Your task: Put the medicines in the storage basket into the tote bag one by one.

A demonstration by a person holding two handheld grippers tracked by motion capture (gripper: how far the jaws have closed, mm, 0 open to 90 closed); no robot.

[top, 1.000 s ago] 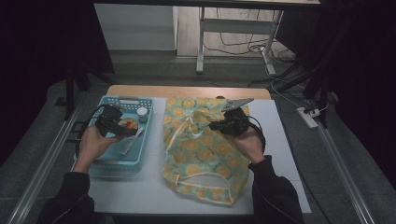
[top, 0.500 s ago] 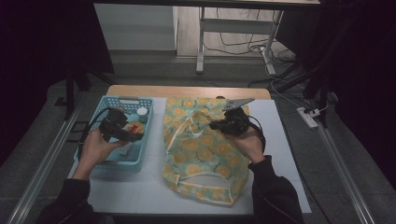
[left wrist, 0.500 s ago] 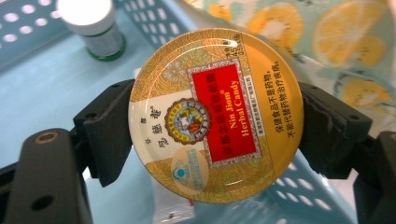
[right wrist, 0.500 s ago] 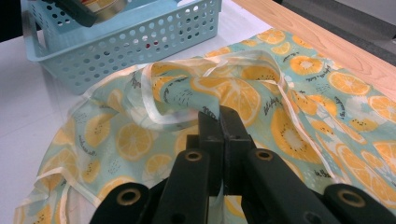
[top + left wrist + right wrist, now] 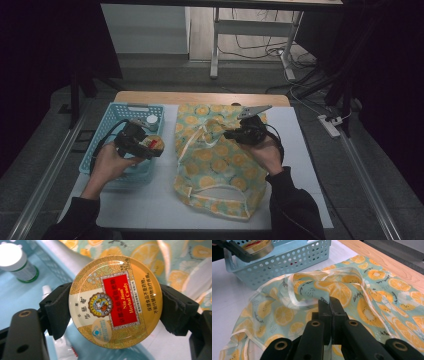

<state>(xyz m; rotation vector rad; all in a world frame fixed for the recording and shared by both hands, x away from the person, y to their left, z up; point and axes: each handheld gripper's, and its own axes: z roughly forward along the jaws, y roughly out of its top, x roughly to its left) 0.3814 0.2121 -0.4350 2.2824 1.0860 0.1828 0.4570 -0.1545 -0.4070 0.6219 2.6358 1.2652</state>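
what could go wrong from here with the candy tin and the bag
The left gripper holds the round Nin Jiom herbal candy tin only by its curved rim, so it may slip or swing and drop back into the blue basket. The right gripper pinches just a fold of the orange-print cloth bag; the cloth could pull free, or the mouth may stay too narrow, so the tin catches on the white trim.
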